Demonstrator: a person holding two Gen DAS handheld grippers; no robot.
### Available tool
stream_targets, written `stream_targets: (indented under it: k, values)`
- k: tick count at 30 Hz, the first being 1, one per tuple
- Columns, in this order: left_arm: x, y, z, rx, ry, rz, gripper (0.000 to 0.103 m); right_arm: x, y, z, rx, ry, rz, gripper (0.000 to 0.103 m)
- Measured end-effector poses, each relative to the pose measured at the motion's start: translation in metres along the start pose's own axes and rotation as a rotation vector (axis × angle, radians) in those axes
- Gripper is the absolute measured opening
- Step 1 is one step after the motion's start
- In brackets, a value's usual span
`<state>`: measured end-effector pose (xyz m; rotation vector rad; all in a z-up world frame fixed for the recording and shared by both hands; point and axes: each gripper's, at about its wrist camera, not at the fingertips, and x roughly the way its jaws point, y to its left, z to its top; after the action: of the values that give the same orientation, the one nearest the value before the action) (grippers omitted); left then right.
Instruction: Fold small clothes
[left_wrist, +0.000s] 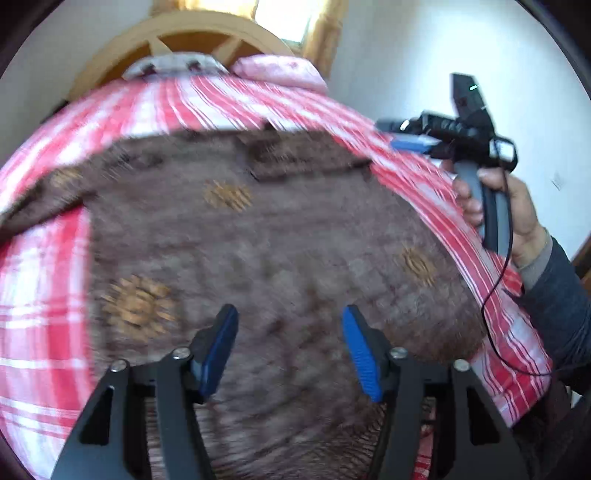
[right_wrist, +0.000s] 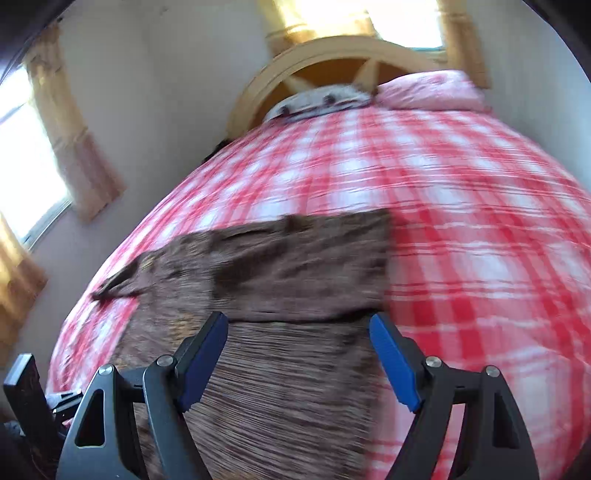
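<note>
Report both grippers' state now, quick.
Left gripper: open, nothing held, over the brown garment.
Right gripper: open, nothing held, over the same garment.

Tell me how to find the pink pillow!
Look at the bed with the red and white checked cover. At its far end stands a curved wooden headboard. The pink pillow lies below it on the right, beside a grey-white pillow.

No text, label, brand, number or sign can be read in either view — both are blurred, and nothing legible is shown on any surface — no lettering can be made out
</note>
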<state>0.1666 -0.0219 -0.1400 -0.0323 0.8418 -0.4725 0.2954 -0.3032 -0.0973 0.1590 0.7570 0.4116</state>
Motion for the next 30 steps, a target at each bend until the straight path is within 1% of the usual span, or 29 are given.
stream_targets:
  k: [1, 2, 4, 5, 6, 8, 9, 10, 12, 13, 14, 15, 16, 17, 18, 19, 21, 22, 24, 25, 26, 27, 28, 30]
  values:
    - [-0.006, 0.006, 0.004, -0.010, -0.032, 0.041, 0.071, 0.013, 0.012, 0.004, -0.017, 0.027, 0.037, 0.080]
    - [-0.011, 0.011, 0.006, -0.020, -0.054, 0.066, 0.075, 0.029, 0.028, 0.008, -0.041, 0.048, 0.059, 0.080]
    - [-0.015, 0.027, 0.013, -0.055, -0.076, 0.117, 0.075, 0.052, 0.053, 0.014, -0.101, 0.080, 0.057, 0.080]
    - [-0.016, 0.035, 0.015, -0.071, -0.078, 0.143, 0.075, 0.065, 0.067, 0.018, -0.139, 0.082, 0.043, 0.080]
    - [-0.015, 0.042, 0.016, -0.091, -0.083, 0.153, 0.075, 0.074, 0.074, 0.022, -0.155, 0.078, 0.031, 0.080]
    - [-0.012, 0.057, 0.016, -0.146, -0.093, 0.145, 0.075, 0.097, 0.092, 0.030, -0.198, 0.093, -0.008, 0.080]
    - [-0.009, 0.063, 0.016, -0.176, -0.092, 0.140, 0.075, 0.110, 0.101, 0.034, -0.219, 0.090, -0.062, 0.080]
    - [-0.005, 0.068, 0.015, -0.198, -0.090, 0.126, 0.075, 0.116, 0.104, 0.039, -0.230, 0.091, -0.085, 0.080]
    - [0.002, 0.075, 0.013, -0.228, -0.081, 0.105, 0.075, 0.141, 0.116, 0.042, -0.296, 0.143, -0.123, 0.079]
    - [0.004, 0.077, 0.011, -0.236, -0.077, 0.094, 0.075, 0.152, 0.119, 0.041, -0.331, 0.166, -0.160, 0.079]
    - [0.007, 0.078, 0.010, -0.240, -0.073, 0.083, 0.075, 0.165, 0.124, 0.039, -0.388, 0.180, -0.229, 0.079]
    - [0.005, 0.081, 0.008, -0.244, -0.072, 0.077, 0.075, 0.173, 0.126, 0.037, -0.431, 0.191, -0.288, 0.061]
    - [0.005, 0.084, 0.008, -0.249, -0.075, 0.069, 0.075, 0.181, 0.124, 0.035, -0.451, 0.210, -0.327, 0.032]
    - [0.004, 0.086, 0.007, -0.251, -0.085, 0.063, 0.075, 0.185, 0.117, 0.036, -0.416, 0.228, -0.293, 0.023]
    - [0.003, 0.089, 0.006, -0.251, -0.092, 0.064, 0.075, 0.183, 0.112, 0.037, -0.387, 0.224, -0.267, 0.021]
    - [0.001, 0.090, 0.005, -0.251, -0.098, 0.065, 0.075, 0.179, 0.107, 0.039, -0.351, 0.206, -0.250, 0.020]
    - [-0.002, 0.095, 0.004, -0.252, -0.112, 0.069, 0.075, 0.163, 0.098, 0.045, -0.280, 0.128, -0.225, 0.018]
    - [-0.002, 0.097, 0.003, -0.248, -0.117, 0.074, 0.075, 0.154, 0.094, 0.048, -0.236, 0.082, -0.178, 0.018]
    - [-0.001, 0.100, 0.003, -0.234, -0.119, 0.102, 0.075, 0.144, 0.088, 0.052, -0.182, 0.022, -0.112, 0.018]
    - [0.000, 0.100, 0.003, -0.230, -0.119, 0.114, 0.075, 0.146, 0.090, 0.051, -0.183, 0.020, -0.068, 0.021]
    - [0.001, 0.102, 0.004, -0.227, -0.117, 0.120, 0.076, 0.154, 0.093, 0.049, -0.199, 0.061, -0.037, 0.030]
    - [0.002, 0.103, 0.005, -0.227, -0.111, 0.132, 0.079, 0.168, 0.098, 0.045, -0.221, 0.139, -0.013, 0.066]
    - [0.002, 0.105, 0.005, -0.225, -0.105, 0.153, 0.079, 0.175, 0.102, 0.042, -0.234, 0.166, -0.007, 0.079]
    - [-0.001, 0.112, 0.005, -0.206, -0.102, 0.223, 0.079, 0.175, 0.112, 0.031, -0.283, 0.153, 0.006, 0.079]
